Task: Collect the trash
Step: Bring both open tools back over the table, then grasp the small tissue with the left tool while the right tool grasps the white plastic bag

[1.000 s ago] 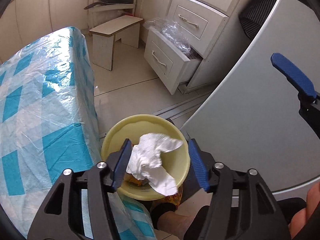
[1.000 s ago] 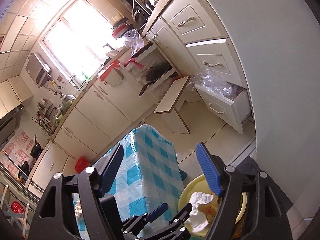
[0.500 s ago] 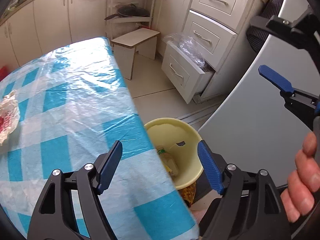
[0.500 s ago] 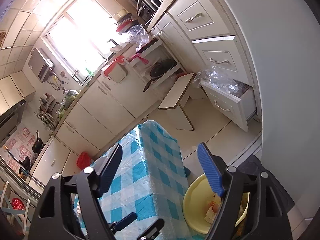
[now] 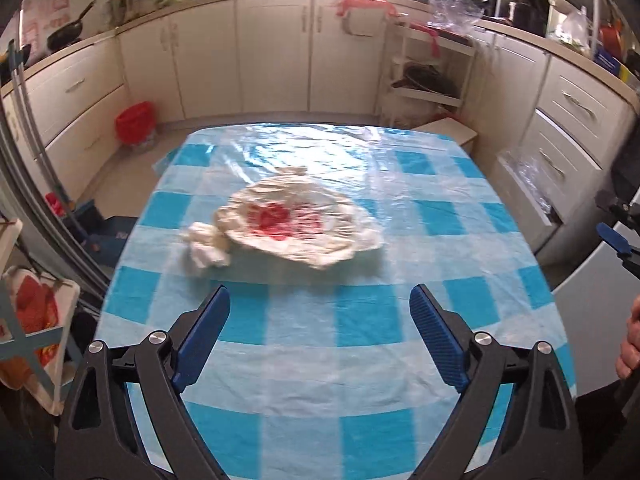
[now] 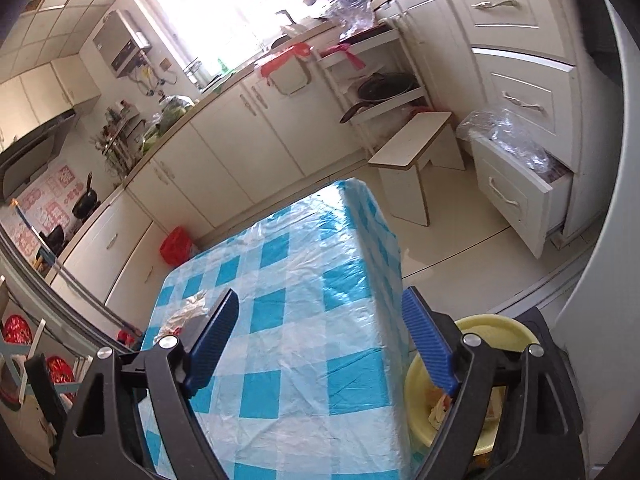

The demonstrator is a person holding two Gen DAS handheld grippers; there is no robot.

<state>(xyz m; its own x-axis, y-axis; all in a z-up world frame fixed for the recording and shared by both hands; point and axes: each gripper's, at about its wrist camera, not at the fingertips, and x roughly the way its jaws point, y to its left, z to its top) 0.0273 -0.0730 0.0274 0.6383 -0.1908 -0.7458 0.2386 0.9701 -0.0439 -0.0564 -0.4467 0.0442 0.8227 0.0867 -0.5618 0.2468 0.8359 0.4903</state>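
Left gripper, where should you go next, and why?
Probably forward to the crumpled white tissue. The left gripper is open and empty, and the tissue lies on the checkered tablecloth, touching the red-stained plastic bag. The yellow bin waits beside the table.

A home kitchen. Cream cabinets (image 5: 256, 52) under a cluttered countertop (image 6: 224, 88) line the far wall, with a bright window (image 6: 224, 12) above. Pans (image 6: 384, 88) sit on an open rack at right, a frying pan (image 5: 68, 32) hangs far left, and a blue-checked table (image 5: 332, 320) stands near.
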